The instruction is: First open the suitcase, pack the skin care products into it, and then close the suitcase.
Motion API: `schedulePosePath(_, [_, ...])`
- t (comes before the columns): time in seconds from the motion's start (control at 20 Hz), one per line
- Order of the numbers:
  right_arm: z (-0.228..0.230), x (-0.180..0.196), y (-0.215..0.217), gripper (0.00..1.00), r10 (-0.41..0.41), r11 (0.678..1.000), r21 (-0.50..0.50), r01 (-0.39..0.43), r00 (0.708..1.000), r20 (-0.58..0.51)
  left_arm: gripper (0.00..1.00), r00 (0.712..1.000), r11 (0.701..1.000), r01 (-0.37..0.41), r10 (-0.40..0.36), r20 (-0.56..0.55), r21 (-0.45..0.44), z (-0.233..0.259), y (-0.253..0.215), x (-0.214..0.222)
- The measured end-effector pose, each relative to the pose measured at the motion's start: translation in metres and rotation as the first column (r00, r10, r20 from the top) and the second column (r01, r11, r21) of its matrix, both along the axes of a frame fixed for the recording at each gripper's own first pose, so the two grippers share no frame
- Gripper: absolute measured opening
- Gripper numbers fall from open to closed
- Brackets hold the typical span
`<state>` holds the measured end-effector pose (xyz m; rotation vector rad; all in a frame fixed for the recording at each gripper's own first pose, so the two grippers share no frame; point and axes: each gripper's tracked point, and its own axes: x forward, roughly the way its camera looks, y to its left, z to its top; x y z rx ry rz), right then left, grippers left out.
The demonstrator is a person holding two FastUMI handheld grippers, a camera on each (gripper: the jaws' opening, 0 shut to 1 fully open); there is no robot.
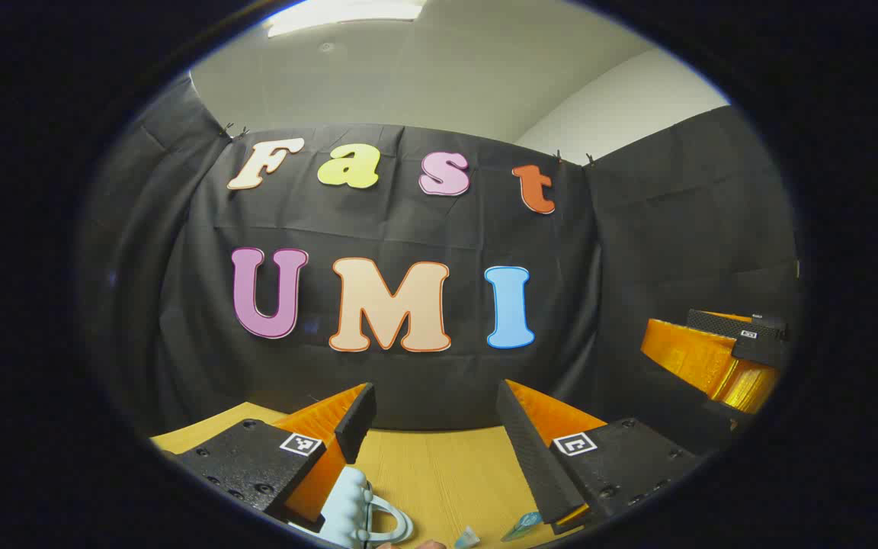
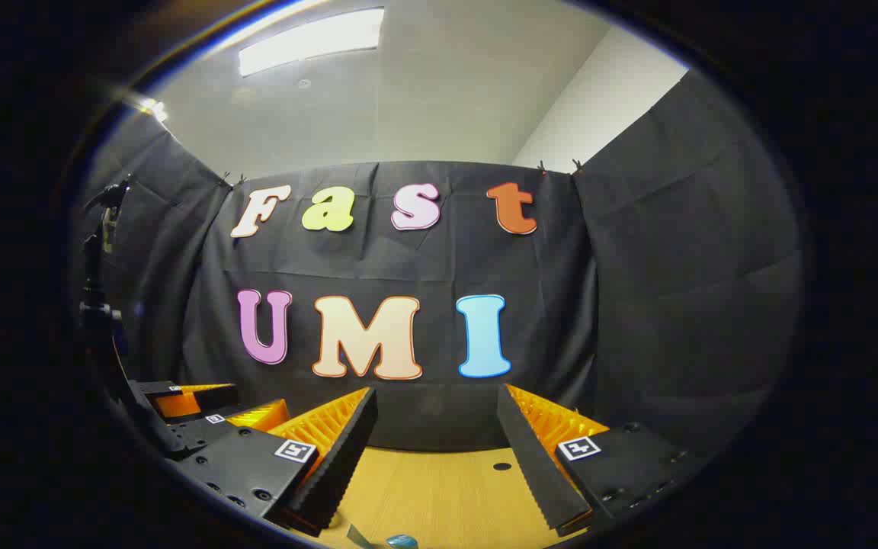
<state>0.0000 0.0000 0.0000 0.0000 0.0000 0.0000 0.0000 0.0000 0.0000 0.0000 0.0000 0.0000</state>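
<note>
The wooden desk (image 1: 439,465) runs beneath both claws to the black cloth wall. In the left gripper view, the left claw (image 1: 433,427) stands wide apart over the desk, gripping nothing; the right claw (image 1: 721,358) shows off to its right, above the desk. In the right gripper view, the right claw (image 2: 436,435) is likewise spread wide and empty, with the left claw (image 2: 203,412) at its left. At the desk's near edge, the left gripper view catches a pale blue ridged item (image 1: 359,511), possibly a skin care product, and small teal pieces (image 1: 519,524).
</note>
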Motion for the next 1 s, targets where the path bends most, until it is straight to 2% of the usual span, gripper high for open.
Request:
schedulePosePath(0.3, [-0.03, 0.005, -0.004, 0.99, 0.07, 0.997, 0.017, -0.07, 0.997, -0.032, 0.94, 0.996, 0.996, -0.086, 0.087, -0.015, 0.038, -0.017, 0.014, -0.001])
schedulePosePath(0.5, [-0.063, 0.016, -0.004, 0.99, 0.056, 0.998, 0.036, -0.053, 0.993, -0.107, 0.94, 0.993, 0.996, -0.084, 0.086, -0.083, 0.037, -0.053, 0.028, 0.007])
schedulePosePath(0.6, [-0.076, 0.027, -0.007, 0.99, 0.008, 0.999, 0.039, -0.002, 0.99, -0.142, 0.94, 0.985, 0.997, -0.065, 0.071, -0.155, 0.044, -0.083, 0.039, 0.014])
schedulePosePath(0.75, [-0.099, 0.033, 0.009, 0.98, -0.008, 0.998, 0.052, 0.019, 0.981, -0.194, 0.95, 0.954, 0.999, -0.035, 0.041, -0.295, 0.024, -0.137, 0.052, 0.02])
schedulePosePath(0.85, [-0.124, 0.034, 0.015, 0.98, -0.017, 0.999, 0.041, 0.028, 0.964, -0.264, 0.95, 0.917, 0.999, -0.033, 0.035, -0.397, 0.012, -0.173, 0.058, 0.016])
schedulePosePath(1.0, [-0.136, 0.03, 0.025, 0.98, -0.006, 0.999, 0.038, 0.018, 0.953, -0.303, 0.95, 0.859, 1.0, -0.011, 0.004, -0.512, -0.01, -0.212, 0.05, 0.011])
